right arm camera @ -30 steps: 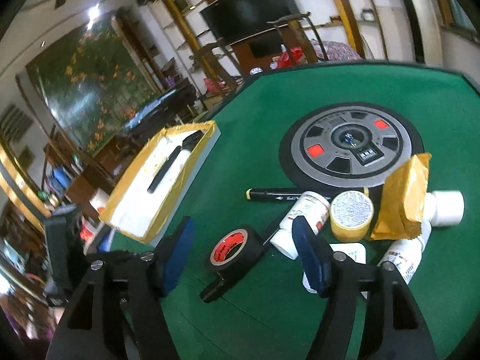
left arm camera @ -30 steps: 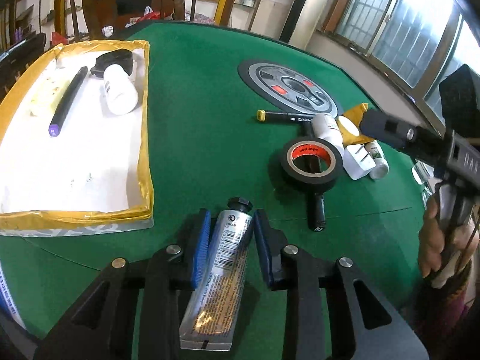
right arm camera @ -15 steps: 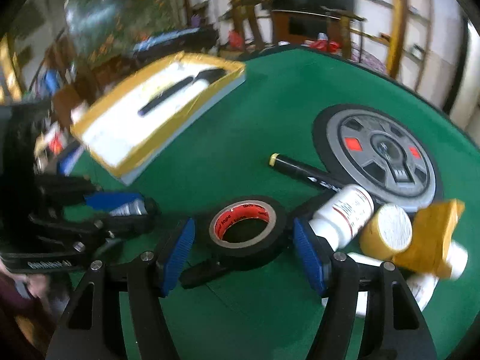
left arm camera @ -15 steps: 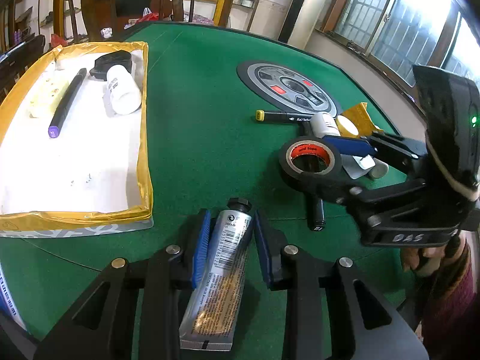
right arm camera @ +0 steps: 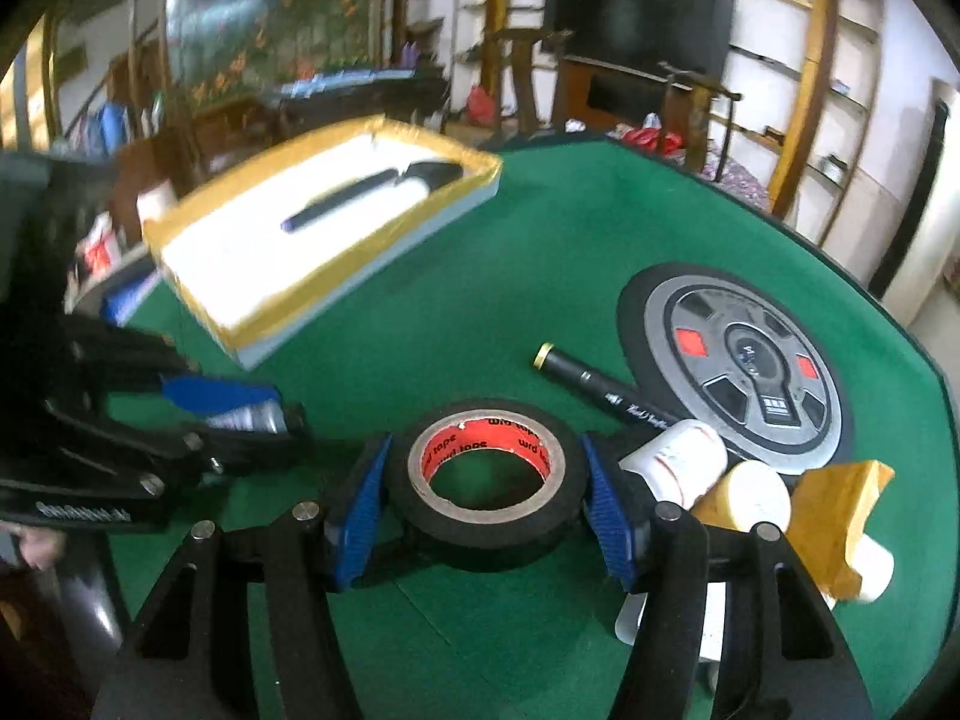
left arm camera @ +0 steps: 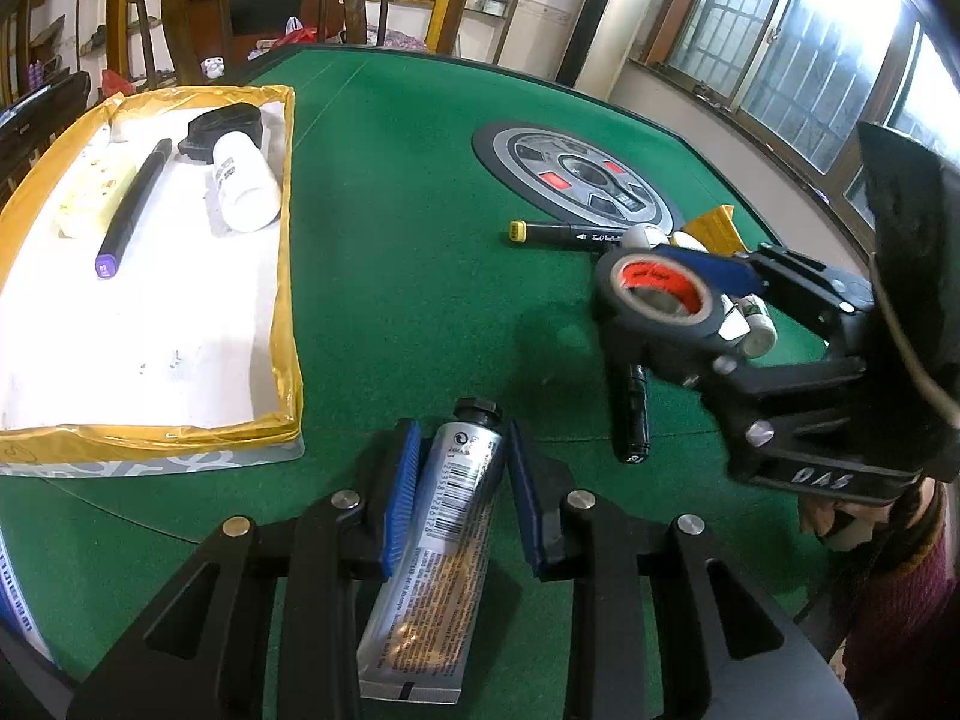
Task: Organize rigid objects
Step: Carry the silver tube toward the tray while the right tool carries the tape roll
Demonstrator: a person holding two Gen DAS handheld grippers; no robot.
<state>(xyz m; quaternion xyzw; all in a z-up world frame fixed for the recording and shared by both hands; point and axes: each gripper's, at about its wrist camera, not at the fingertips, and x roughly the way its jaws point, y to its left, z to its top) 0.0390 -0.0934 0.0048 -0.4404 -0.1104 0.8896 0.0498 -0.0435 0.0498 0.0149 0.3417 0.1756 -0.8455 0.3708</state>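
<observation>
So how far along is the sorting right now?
Done: the tray already holds a purple-capped marker, a white bottle, a black item and a pale block. In hand: the left gripper grips a silver tube; the right gripper has just closed onto the black tape roll. Left on the green table: two black markers, several white bottles and a yellow piece.

Bare felt (left arm camera: pixel 408 276) between tray (left arm camera: pixel 287 276) and clutter (right arm camera: pixel 744 480)

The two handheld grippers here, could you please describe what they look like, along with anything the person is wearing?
Both are black, angular frames with silver bolts and ribbed blue finger pads. The right gripper carries white lettering on its side and a bulky black housing behind; the left gripper matches it. A dark red knitted sleeve shows below the right one.
</observation>
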